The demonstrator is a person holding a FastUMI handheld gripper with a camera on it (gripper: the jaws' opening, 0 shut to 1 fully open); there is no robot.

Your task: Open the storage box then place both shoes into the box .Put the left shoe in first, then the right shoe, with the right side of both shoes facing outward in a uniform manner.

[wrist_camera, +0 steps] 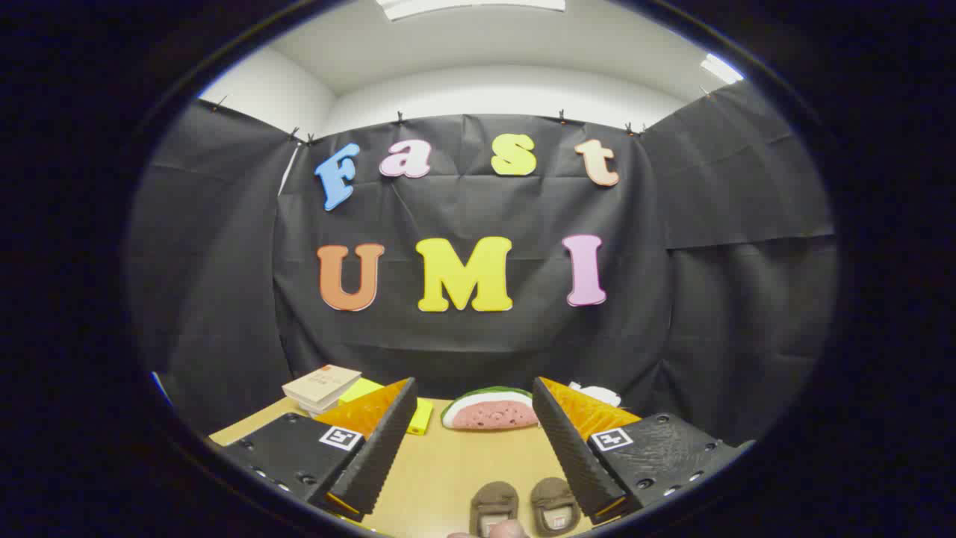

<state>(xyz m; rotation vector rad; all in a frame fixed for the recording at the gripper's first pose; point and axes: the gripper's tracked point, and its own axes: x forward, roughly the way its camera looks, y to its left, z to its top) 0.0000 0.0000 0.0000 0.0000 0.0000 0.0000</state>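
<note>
Claw: your one claw [474, 448] is hovering over the counter [448, 478] with its two fingers [381, 441] spread wide, gripping nothing.
Fingers, counted: two, each showing a black ribbed pad, an orange upper face and one square black-and-white marker.
Shoes, counted: two small brown shoes [523, 506] are lying side by side on the counter, between your fingers and close in under the claw, nearer the right finger than the left. Their openings are facing up, with pale insoles showing. They are sitting just beside each other; you cannot tell from here whether they are touching.
Fingertip: something rounded and pale, looking like a fingertip, is poking in just below the shoes.
Watermelon slice: one watermelon slice [489, 407] toy is resting on the counter beyond the shoes, well apart from them, in the gap between your finger tips.
Yellow block: one yellow block [420, 416] is sitting beyond the left finger, partly hidden by it.
Booklets: a small stack of tan booklets [321, 386] is lying at the far left of the counter, next to the yellow block.
White item: one white thing [597, 394] is peeking over the right finger, too hidden to identify.
</note>
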